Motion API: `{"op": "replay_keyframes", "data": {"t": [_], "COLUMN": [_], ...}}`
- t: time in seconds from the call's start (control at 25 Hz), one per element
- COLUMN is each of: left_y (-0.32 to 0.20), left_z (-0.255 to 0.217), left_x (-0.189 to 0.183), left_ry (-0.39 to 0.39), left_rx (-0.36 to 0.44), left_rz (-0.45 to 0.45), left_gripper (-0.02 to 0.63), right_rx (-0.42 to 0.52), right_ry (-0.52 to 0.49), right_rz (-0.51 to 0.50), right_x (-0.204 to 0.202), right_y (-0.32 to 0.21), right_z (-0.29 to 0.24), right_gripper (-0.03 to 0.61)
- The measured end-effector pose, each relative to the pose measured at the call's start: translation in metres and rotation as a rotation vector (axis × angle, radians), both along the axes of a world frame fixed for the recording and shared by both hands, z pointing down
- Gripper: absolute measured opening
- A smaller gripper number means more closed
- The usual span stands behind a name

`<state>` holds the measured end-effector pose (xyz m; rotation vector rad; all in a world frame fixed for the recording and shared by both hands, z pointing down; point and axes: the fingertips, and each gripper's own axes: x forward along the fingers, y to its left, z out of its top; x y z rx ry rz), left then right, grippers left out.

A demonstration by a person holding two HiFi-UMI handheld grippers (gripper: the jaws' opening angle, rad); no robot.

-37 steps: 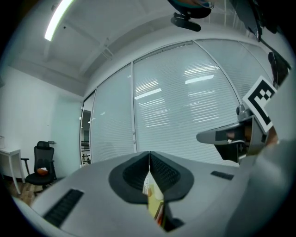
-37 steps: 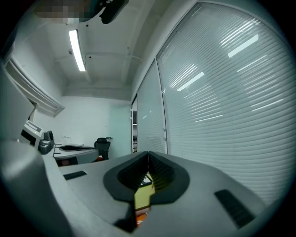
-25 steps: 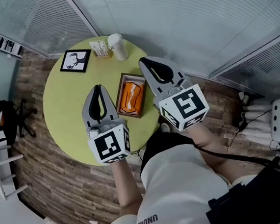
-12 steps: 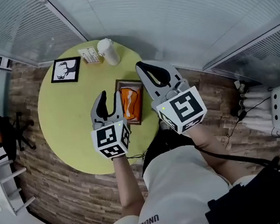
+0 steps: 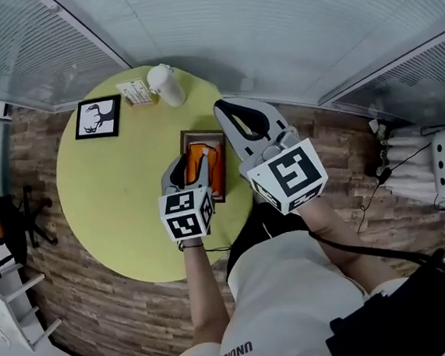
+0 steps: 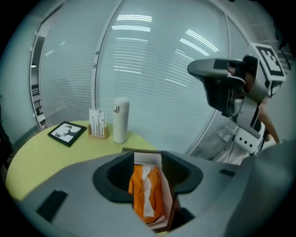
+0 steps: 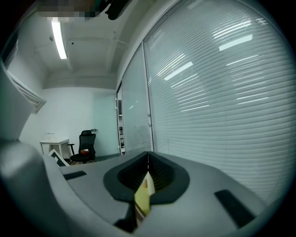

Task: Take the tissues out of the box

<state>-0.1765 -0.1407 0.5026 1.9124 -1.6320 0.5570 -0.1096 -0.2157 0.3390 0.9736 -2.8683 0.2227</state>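
Tissue box (image 5: 223,169): open-top brown box, sits on the round yellow-green table (image 5: 106,184), on the side nearest the person and close to the edge. Inside is an orange tissue pack (image 6: 136,185), with a white tissue (image 6: 148,187) poking up through the slot along its middle. Left gripper (image 5: 190,167) is right over the box, angled down into it. Its jaws have just been opening and are wide now. In the left gripper view the box and pack show in the gap between them, and the pads aren't pressing on anything, so no grip. Can't tell if the tips touch the box rim. Right gripper (image 5: 225,110) is just right of the box in the head view, roughly level and aimed at the blinds (image 7: 222,92). Its jaws are closed tip to tip with nothing held; only a thin sliver of table shows below the tips. Far side of the table: white bottle (image 5: 166,85) upright, a card holder (image 5: 136,91) just left of it, and a framed deer picture (image 5: 97,117) lying flat further left, all well apart from the box. Wood-plank floor (image 5: 78,304) around the table; an office chair (image 7: 85,146) is far off in the right gripper view.
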Motion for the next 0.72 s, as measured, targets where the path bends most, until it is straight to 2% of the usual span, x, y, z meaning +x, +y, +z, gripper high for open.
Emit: {"op": "replay_keyframes", "data": {"t": [0.12,0.36,0.56,0.72], "left_y": [0.004,0.008,0.007,0.010], "left_z": [0.020,0.047,0.059,0.068], "left_x": [0.007,0.015,0.011,0.015], "left_ry": [0.006,0.012,-0.037,-0.039], "left_rx": [-0.084,-0.187,-0.222,-0.265], "left_rz": [0.043,0.081,0.073,0.092], "left_gripper": [0.184,0.186,0.202,0.216], "right_rx": [-0.004,-0.007,-0.018,-0.023], "right_ry": [0.003,0.010,0.016,0.018], "right_rz": [0.007,0.016,0.026,0.032], "right_x": [0.001,0.003,0.004,0.005], "right_y": [-0.002,-0.007,-0.010,-0.011], "right_z": [0.002,0.005,0.010,0.011], "right_gripper": [0.020,0.020,0.020,0.020]}}
